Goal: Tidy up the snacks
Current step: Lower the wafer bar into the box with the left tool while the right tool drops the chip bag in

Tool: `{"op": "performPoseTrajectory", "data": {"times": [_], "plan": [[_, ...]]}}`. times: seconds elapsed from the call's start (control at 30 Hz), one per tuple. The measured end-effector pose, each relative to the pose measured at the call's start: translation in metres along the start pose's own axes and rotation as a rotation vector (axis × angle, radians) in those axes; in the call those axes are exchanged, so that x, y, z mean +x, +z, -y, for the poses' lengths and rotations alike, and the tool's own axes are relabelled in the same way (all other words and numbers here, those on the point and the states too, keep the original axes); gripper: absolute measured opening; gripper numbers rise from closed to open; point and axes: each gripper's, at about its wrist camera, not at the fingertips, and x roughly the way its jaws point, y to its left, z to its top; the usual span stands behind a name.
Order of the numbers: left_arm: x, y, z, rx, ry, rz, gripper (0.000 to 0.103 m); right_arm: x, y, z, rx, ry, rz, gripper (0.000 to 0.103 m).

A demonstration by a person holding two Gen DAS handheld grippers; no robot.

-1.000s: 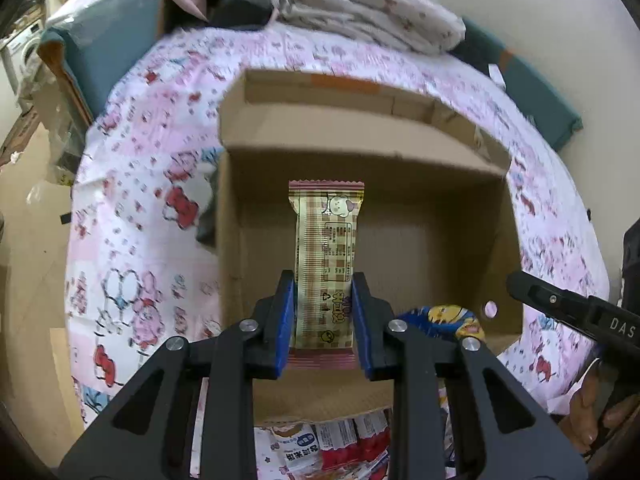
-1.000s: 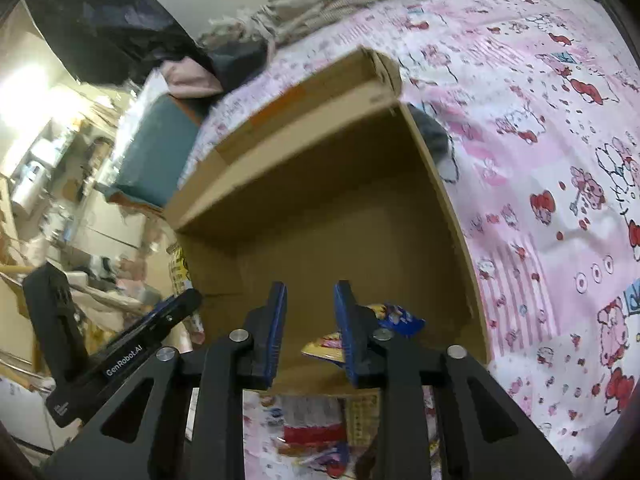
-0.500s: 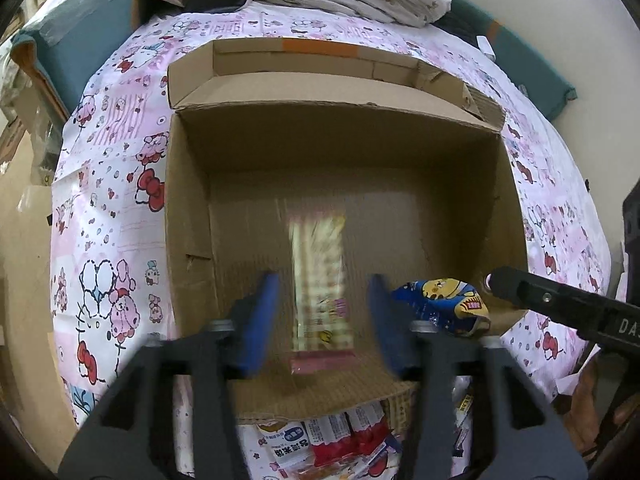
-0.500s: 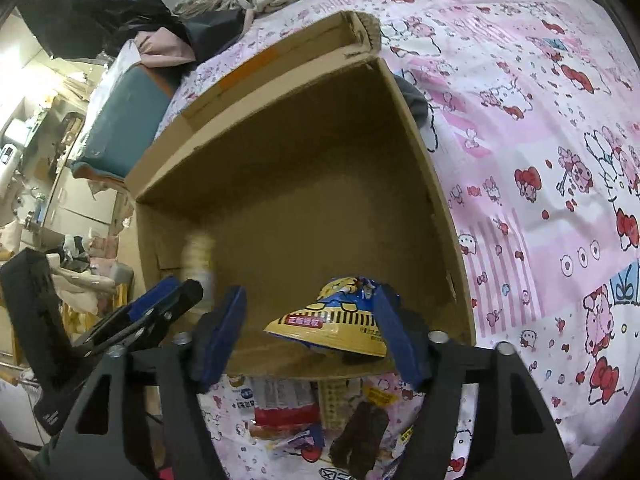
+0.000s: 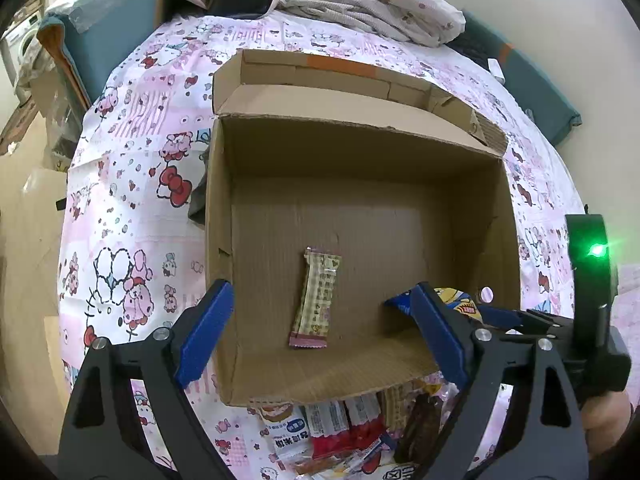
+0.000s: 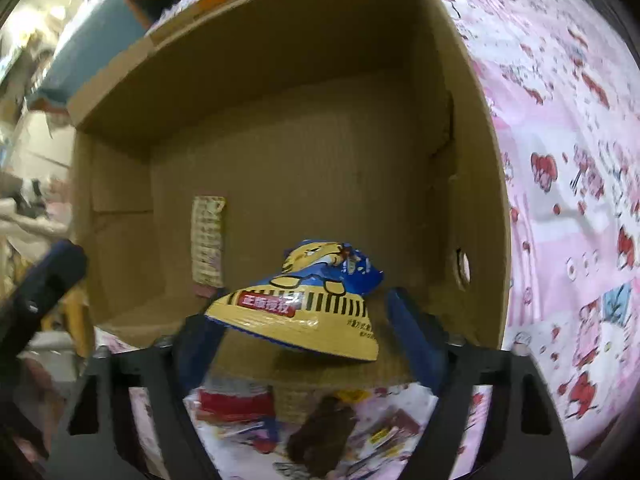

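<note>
We list one open brown cardboard box (image 5: 360, 148), square, flaps folded outward, standing on a bed covered with a pink cartoon-print sheet (image 5: 132, 184). Inside it, on the box floor toward the near wall, we find one long beige checked snack bar wrapper with a pink crimped end (image 5: 315, 300), lying flat and touching neither tool. We hold the left tool (image 5: 320, 332) above the near edge of the box, its blue-padded fingers (image 5: 202, 332) spread wide and released, grasping nothing. We hold the right tool (image 6: 308, 340) over the near right part of the box, likewise spread wide; a yellow and blue foil snack bag with a cartoon tiger and a red label (image 6: 308, 300) sits between its blue fingers (image 6: 416, 336), though we cannot tell whether the bag touches them or the box floor. In the left view the same bag shows as a corner behind the left tool's right finger. Outside the box, on the sheet just beside its near wall, we count a loose pile of assorted packets (image 5: 340, 436): red and white sachets and a dark brown wrapped bar (image 6: 320, 436). At the head of the bed we note a crumpled pale floral blanket (image 5: 360, 0).
</note>
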Motion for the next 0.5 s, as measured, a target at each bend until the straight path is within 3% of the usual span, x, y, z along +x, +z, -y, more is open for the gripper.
{"op": "performPoseTrajectory", "data": {"times": [0.03, 0.13, 0.2, 0.33, 0.4, 0.47, 0.5], "plan": [[0.000, 0.000, 0.001, 0.006, 0.002, 0.002, 0.088, 0.001, 0.001, -0.001, -0.011, -0.013, -0.001, 0.046], [-0.001, 0.000, 0.005, 0.019, 0.002, 0.009, 0.088, -0.002, 0.003, -0.003, -0.036, -0.049, 0.036, 0.035], [-0.002, 0.000, 0.006, 0.029, 0.004, 0.016, 0.088, -0.009, 0.007, -0.001, -0.045, -0.054, 0.084, 0.032], [-0.003, 0.000, 0.002, 0.021, 0.020, 0.028, 0.088, -0.035, 0.017, -0.001, -0.052, -0.105, 0.280, 0.032], [-0.003, 0.000, -0.001, 0.011, 0.025, 0.030, 0.088, -0.048, 0.020, -0.002, -0.050, -0.137, 0.388, 0.039], [-0.003, -0.001, -0.002, 0.010, 0.029, 0.028, 0.088, -0.049, 0.020, -0.004, -0.066, -0.126, 0.408, 0.075], [-0.003, -0.001, -0.002, 0.011, 0.031, 0.024, 0.088, -0.049, 0.019, -0.006, -0.079, -0.099, 0.397, 0.081]]}}
